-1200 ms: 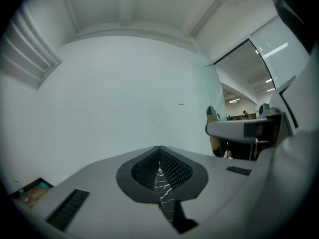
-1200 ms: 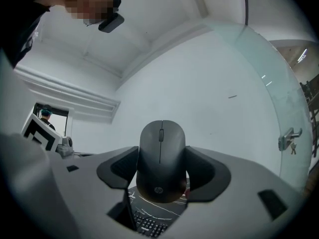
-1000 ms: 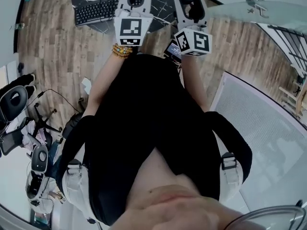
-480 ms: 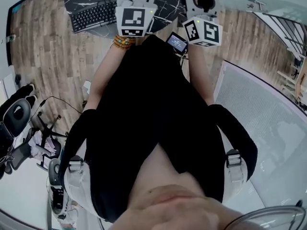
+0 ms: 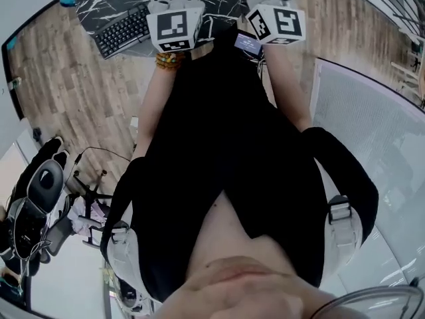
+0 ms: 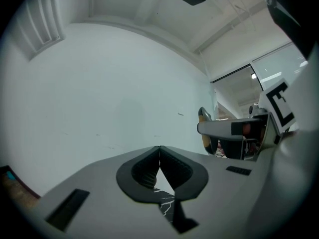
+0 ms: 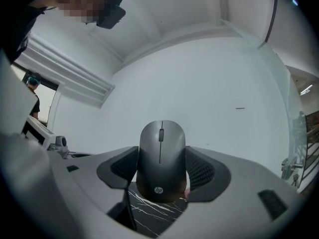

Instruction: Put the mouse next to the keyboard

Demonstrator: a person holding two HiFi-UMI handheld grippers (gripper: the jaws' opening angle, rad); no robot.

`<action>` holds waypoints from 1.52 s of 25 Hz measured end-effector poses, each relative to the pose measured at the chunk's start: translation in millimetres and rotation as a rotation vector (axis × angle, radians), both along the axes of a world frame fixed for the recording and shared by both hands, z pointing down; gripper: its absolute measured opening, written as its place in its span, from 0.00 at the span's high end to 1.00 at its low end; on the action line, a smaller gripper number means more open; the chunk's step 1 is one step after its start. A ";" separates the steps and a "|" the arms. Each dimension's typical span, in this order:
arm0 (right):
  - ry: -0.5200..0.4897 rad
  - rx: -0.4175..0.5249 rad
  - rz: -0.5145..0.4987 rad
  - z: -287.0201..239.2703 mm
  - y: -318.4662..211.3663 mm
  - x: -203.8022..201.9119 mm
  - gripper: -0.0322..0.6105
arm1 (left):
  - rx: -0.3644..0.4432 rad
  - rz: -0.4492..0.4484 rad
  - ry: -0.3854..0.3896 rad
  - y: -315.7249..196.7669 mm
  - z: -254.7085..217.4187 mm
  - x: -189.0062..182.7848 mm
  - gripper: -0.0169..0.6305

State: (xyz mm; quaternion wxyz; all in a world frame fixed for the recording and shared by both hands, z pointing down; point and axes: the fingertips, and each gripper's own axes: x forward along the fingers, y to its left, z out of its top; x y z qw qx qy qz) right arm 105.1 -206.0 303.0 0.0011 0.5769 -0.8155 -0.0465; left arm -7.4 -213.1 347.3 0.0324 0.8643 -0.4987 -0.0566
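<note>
The right gripper (image 7: 161, 176) clamps the mouse (image 7: 160, 148) between its jaws. The left gripper (image 6: 159, 156) has its jaws pressed together, empty. Both seem raised just right of the keyboard (image 5: 121, 30).

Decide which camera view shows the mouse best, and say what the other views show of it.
The right gripper view: the mouse sits centre frame, clamped in the right tool, wheel and logo visible. The head view cuts that tool off at its top edge, leaving the mouse unclear. The left gripper view shows none of it.
</note>
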 end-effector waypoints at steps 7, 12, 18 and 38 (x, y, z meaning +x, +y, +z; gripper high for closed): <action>-0.004 -0.016 -0.024 9.9 -12.1 6.2 0.50 | -0.001 -0.041 -0.025 -6.6 6.1 -16.4 0.95; -0.026 -0.006 -0.067 10.3 -21.5 -2.7 0.50 | 0.006 -0.074 -0.034 -12.9 6.3 -19.4 0.95; -0.030 -0.020 -0.092 13.2 -31.7 -3.5 0.50 | -0.005 -0.053 -0.066 -20.3 11.1 -3.1 0.95; -0.075 -0.157 -0.096 66.4 -46.2 3.0 0.50 | -0.057 -0.024 -0.092 -20.1 30.5 13.8 0.95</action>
